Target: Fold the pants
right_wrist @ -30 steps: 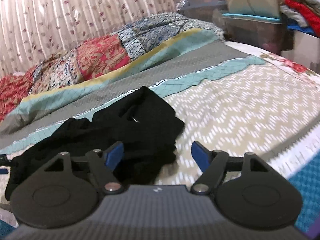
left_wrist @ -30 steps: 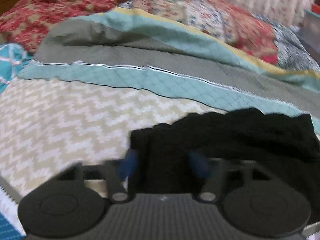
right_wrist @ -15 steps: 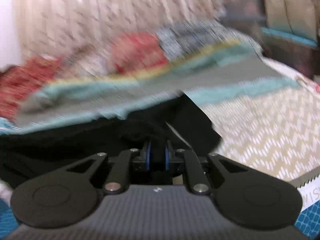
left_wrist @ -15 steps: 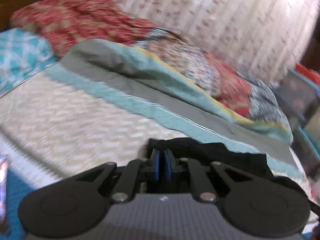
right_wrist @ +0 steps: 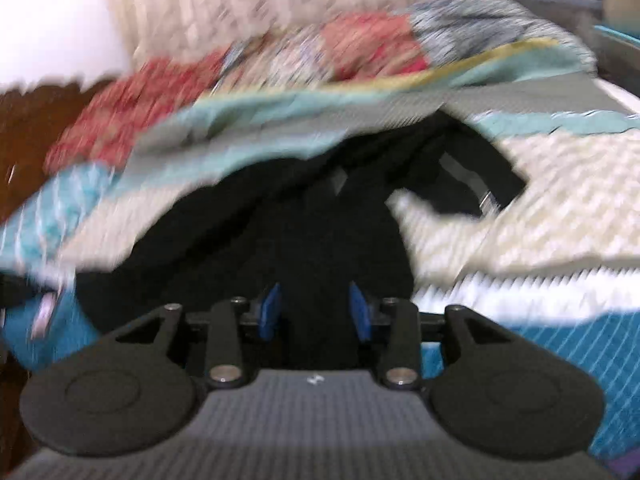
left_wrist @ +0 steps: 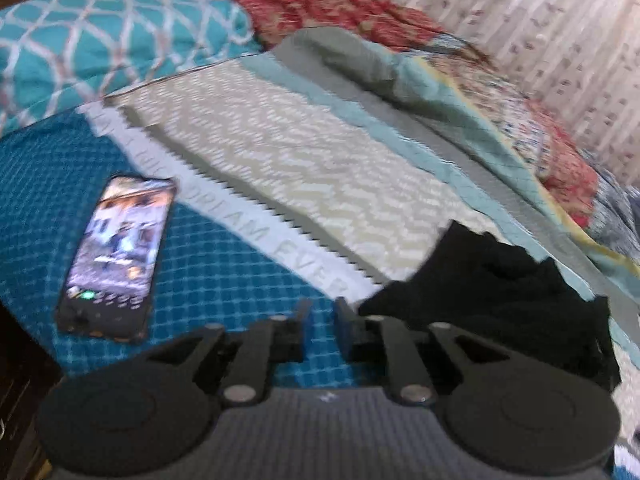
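Observation:
The black pants (left_wrist: pixel 500 292) lie crumpled on the bed, to the right of my left gripper (left_wrist: pixel 320 322). That gripper's jaws stand a little apart with only the blue bedspread between them, and its right finger touches the pants' edge. In the right wrist view the pants (right_wrist: pixel 320 208) spread out in front, their waistband (right_wrist: pixel 472 176) at the far right. My right gripper (right_wrist: pixel 314 308) is partly open over the black cloth, gripping nothing. Both views are blurred.
A lit phone (left_wrist: pixel 116 256) lies on the blue checked bedspread (left_wrist: pixel 224 272) at the left. A teal pillow (left_wrist: pixel 100 44) sits behind it. A folded patchwork quilt (left_wrist: pixel 460 92) runs along the far side before a curtain (left_wrist: pixel 540 20).
Both grippers were shut on the pants half a second ago; now both have opened and let go. The left gripper has swung left, bringing the phone into view.

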The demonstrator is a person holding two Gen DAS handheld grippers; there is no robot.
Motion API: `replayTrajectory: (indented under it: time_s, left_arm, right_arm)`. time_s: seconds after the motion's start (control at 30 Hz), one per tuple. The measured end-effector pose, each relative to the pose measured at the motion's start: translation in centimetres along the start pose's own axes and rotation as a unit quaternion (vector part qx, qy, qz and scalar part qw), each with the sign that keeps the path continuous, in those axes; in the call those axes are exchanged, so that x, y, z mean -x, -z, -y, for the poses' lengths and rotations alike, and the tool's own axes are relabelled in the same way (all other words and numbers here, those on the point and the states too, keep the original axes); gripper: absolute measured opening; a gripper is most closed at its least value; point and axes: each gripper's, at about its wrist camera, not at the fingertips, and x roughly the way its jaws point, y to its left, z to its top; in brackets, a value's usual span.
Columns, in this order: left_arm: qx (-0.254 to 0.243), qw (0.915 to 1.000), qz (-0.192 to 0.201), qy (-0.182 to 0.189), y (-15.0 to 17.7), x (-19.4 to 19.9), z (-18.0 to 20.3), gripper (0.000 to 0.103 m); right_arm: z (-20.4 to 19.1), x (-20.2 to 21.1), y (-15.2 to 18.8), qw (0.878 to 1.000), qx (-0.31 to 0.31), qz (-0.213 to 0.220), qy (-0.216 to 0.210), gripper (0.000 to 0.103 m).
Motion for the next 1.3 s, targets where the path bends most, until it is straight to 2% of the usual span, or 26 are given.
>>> replayTrajectory:
  time_s: [0.03, 0.13, 0.2, 0.27, 0.3, 0.33, 0.37, 0.4, 0.47, 0.53, 0.6, 0.67, 0.7, 0.77, 0.8, 0.83, 0.87, 0.9, 0.93, 0.97, 1.0, 1.07, 1.13, 1.17, 1.2, 1.3]
  left_arm:
    - [-0.003, 1.0, -0.001, 0.008, 0.0, -0.2, 0.5, 0.037]
    - [-0.017, 0.9994, -0.017, 0.026, 0.8, -1.2, 2.2, 0.053]
    - [-0.027, 0.9987, -0.031, 0.031, 1.5, -2.3, 3.4, 0.053]
    - [-0.033, 0.998, -0.051, 0.02, 2.1, -3.5, 4.2, 0.049]
    - [-0.033, 0.9975, -0.061, 0.016, 2.4, -4.1, 4.5, 0.042]
    - [-0.034, 0.997, -0.067, 0.017, 2.8, -4.4, 4.7, 0.031]
    - [-0.035, 0.9966, -0.073, 0.015, 3.1, -4.6, 4.7, 0.03]
    - [-0.038, 0.9967, -0.071, 0.012, 3.2, -4.6, 4.7, 0.026]
    - [-0.043, 0.9968, -0.066, 0.013, 3.4, -4.5, 4.4, 0.024]
    - [-0.03, 0.9967, -0.073, 0.017, 3.4, -4.5, 3.7, 0.023]
    - [-0.02, 0.9964, -0.08, 0.018, 3.4, -4.7, 3.4, 0.023]
    - [-0.021, 0.9965, -0.079, 0.019, 3.4, -4.7, 3.4, 0.023]
    - [-0.023, 0.9966, -0.077, 0.019, 3.6, -4.6, 3.5, 0.023]
    - [-0.025, 0.9959, -0.083, 0.028, 3.8, -4.7, 3.7, 0.025]
    - [-0.021, 0.9953, -0.088, 0.032, 4.0, -4.8, 3.8, 0.029]
    - [-0.015, 0.995, -0.093, 0.032, 4.1, -4.9, 3.9, 0.042]
    - [-0.01, 0.9947, -0.097, 0.032, 4.1, -5.1, 3.8, 0.048]
    - [-0.007, 0.9945, -0.098, 0.035, 4.1, -5.2, 4.0, 0.053]
    - [-0.009, 0.9945, -0.099, 0.034, 4.1, -5.3, 4.3, 0.057]
    - [-0.01, 0.9944, -0.1, 0.034, 4.1, -5.3, 4.5, 0.058]
    - [-0.011, 0.9941, -0.102, 0.036, 4.0, -5.4, 4.8, 0.057]
    - [-0.012, 0.9937, -0.106, 0.037, 4.0, -5.6, 5.2, 0.048]
    - [-0.018, 0.9936, -0.108, 0.028, 3.9, -5.8, 5.4, 0.019]
    - [-0.017, 0.9933, -0.11, 0.032, 3.7, -5.8, 5.4, 0.017]
    - [-0.008, 0.9934, -0.108, 0.039, 3.4, -5.6, 5.3, 0.015]
    - [0.019, 0.9954, -0.077, 0.055, 1.4, -3.8, 4.1, 0.013]
  right_arm:
    - [0.3, -0.4, -1.1, 1.0, 0.001, 0.013, 0.009, 0.042]
    - [0.6, -4.4, -4.6, 0.998, 0.022, 0.02, 0.047, 0.053]
    - [0.7, -8.2, -6.4, 0.999, 0.026, 0.003, 0.041, 0.066]
    - [1.1, -12.3, -7.7, 0.998, 0.02, -0.025, 0.045, 0.068]
    - [1.1, -14.5, -8.2, 0.997, 0.02, -0.044, 0.052, 0.065]
    - [1.2, -15.5, -7.8, 0.996, 0.019, -0.065, 0.051, 0.055]
    - [1.3, -16.5, -7.4, 0.994, 0.016, -0.093, 0.048, 0.012]
    - [1.5, -17.3, -7.1, 0.992, 0.003, -0.12, 0.049, 0.01]
    - [1.6, -15.4, -7.2, 0.995, -0.014, -0.091, 0.041, 0.009]
    - [2.9, -10.9, -8.1, 0.999, -0.037, -0.026, 0.028, 0.009]
    - [5.6, -6.2, -9.2, 0.995, -0.081, 0.037, 0.037, 0.009]
    - [8.9, -0.9, -9.7, 0.983, -0.122, 0.112, 0.074, 0.009]
    - [10.9, 2.0, -9.5, 0.972, -0.144, 0.157, 0.101, 0.009]
    - [14.3, 5.7, -8.5, 0.948, -0.184, 0.208, 0.153, 0.009]
    - [16.0, 7.1, -7.6, 0.937, -0.207, 0.216, 0.18, 0.013]
    - [17.6, 8.0, -6.6, 0.927, -0.228, 0.215, 0.206, 0.014]
    - [18.9, 8.5, -5.5, 0.919, -0.24, 0.206, 0.233, 0.021]
    - [20.1, 8.4, -4.6, 0.915, -0.247, 0.183, 0.262, 0.044]
    - [21.0, 8.2, -3.6, 0.909, -0.254, 0.151, 0.294, 0.052]
    - [21.5, 8.1, -2.6, 0.901, -0.263, 0.136, 0.317, 0.054]
    - [21.8, 8.7, -1.1, 0.896, -0.269, 0.14, 0.323, 0.054]
    - [22.0, 9.8, 1.4, 0.894, -0.283, 0.151, 0.314, 0.054]
    - [22.1, 10.3, 3.1, 0.895, -0.286, 0.149, 0.309, 0.054]
    - [22.2, 10.3, 3.9, 0.897, -0.284, 0.143, 0.308, 0.054]
    - [22.4, 9.5, 3.0, 0.898, -0.285, 0.136, 0.305, 0.054]
    - [22.7, 9.3, 2.9, 0.899, -0.292, 0.135, 0.295, 0.054]
